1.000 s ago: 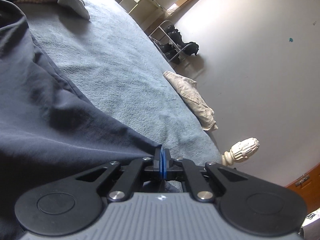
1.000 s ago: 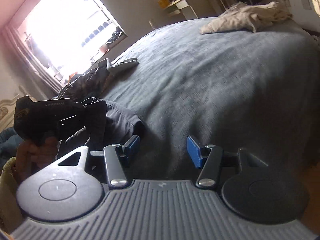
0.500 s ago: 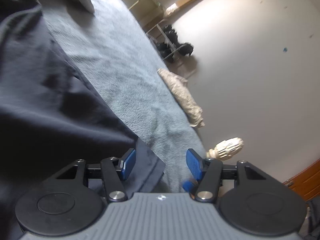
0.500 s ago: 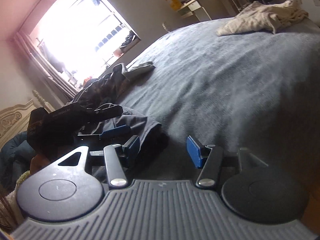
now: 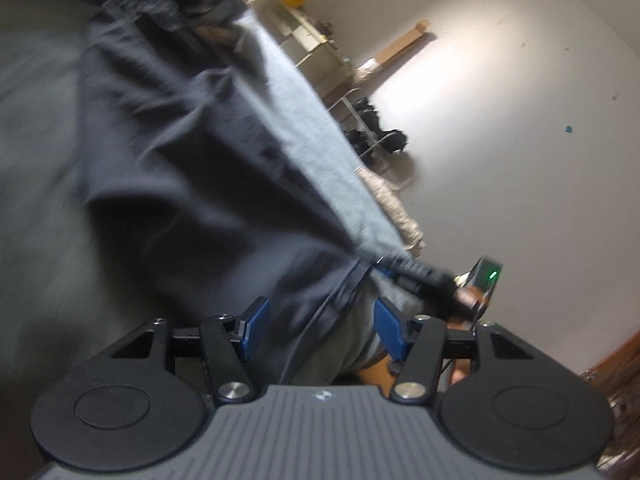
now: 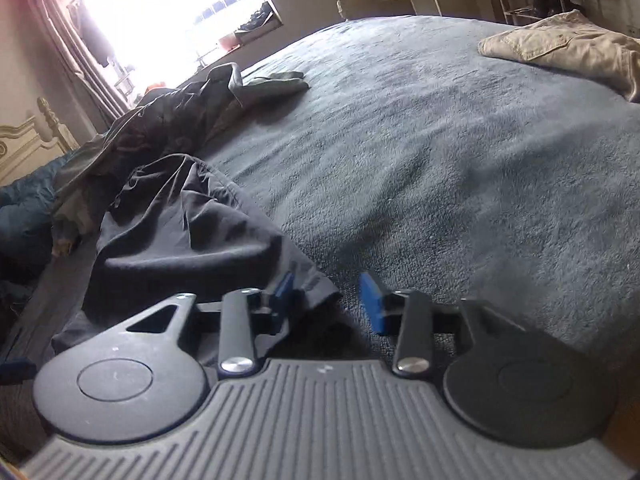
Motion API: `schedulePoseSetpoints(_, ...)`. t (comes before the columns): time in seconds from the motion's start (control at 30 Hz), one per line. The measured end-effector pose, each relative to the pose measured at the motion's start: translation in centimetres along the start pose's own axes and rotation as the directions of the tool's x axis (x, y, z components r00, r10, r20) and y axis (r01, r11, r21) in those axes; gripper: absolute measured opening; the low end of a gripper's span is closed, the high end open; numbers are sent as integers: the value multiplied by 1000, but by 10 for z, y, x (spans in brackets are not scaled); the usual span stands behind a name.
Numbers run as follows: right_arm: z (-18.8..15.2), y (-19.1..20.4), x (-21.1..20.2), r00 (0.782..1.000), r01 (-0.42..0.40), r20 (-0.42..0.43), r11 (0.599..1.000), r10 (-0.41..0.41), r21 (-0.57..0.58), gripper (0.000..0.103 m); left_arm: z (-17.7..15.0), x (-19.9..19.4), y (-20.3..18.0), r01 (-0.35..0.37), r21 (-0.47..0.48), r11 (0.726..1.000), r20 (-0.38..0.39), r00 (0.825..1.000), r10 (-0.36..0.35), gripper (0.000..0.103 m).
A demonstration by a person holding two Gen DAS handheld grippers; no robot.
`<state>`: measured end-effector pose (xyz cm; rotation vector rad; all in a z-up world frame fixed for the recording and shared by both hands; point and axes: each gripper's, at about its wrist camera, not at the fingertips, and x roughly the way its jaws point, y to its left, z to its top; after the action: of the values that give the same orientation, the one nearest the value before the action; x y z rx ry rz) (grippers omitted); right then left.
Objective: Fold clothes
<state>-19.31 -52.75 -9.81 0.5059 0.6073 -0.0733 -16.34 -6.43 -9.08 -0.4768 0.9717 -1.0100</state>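
We get two wrist fisheyes, each low over the bed (image 6: 460, 152) and angled down along its own fingers. The left view is blurred and sits close to the dark garment (image 5: 180, 168), which fills the frame past its fingertips (image 5: 256, 322); the white wall (image 5: 520, 128) lies beyond on its right-finger side. The right view faces up the bed toward the window (image 6: 168, 12), with the same dark garment (image 6: 192, 232) at its left fingertip (image 6: 285, 286). Both views share the garment, the beige clothes (image 6: 560, 48) and the shoe rack (image 5: 372, 124).
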Motion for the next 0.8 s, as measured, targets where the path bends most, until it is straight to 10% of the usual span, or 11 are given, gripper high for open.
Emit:
schedulePoseSetpoints(0.37, -1, 14, -17, 994, 101, 52, 992, -98, -69, 5, -31, 12, 7, -98, -73, 993, -54, 994, 94, 57)
schedulePoseSetpoints(0.57, -5, -20, -16, 999, 39, -5, 996, -38, 85, 8, -39, 16, 23, -106, -177, 979, -44, 994, 100, 57)
schedulePoseSetpoints(0.67, -1, -33, -17, 999, -26, -18, 982, 30, 189, 35, -42, 25, 28, -104, -224, 969, -49, 994, 95, 54)
schedulePoseSetpoints(0.8, 2, -36, -10, 996, -59, -53, 969, 74, 238, 47, -47, 38, 28, -96, -255, 962, -56, 995, 85, 40)
